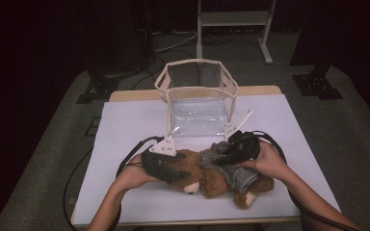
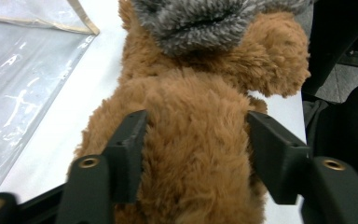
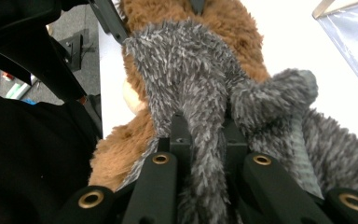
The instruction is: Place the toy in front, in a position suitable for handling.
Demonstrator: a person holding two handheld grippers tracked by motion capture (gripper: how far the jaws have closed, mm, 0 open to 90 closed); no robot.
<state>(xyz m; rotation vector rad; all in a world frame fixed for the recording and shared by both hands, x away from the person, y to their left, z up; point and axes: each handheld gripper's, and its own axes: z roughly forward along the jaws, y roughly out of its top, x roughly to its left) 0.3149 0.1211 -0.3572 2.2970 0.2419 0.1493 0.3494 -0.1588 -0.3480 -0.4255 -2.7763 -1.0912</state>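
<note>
A brown teddy bear [image 1: 212,179] lies on its side near the front of the white table [image 1: 125,125]. It wears a grey fuzzy garment [image 1: 240,175]. My left gripper [image 1: 174,171] holds the bear's left end. In the left gripper view its jaws press into the brown plush [image 2: 200,154] from both sides, with the grey garment [image 2: 200,18] beyond. My right gripper [image 1: 227,153] sits over the bear's middle. In the right gripper view the gripper [image 3: 205,135] is shut on a fold of the grey garment [image 3: 191,74], with brown fur [image 3: 116,149] underneath.
A clear plastic bag with beige trim [image 1: 195,61] stands open at the back middle of the table, just behind the bear. Its clear side [image 2: 23,93] lies close to my left gripper. Cables trail from both grippers. A white stand's legs [image 1: 231,19] rise beyond the table.
</note>
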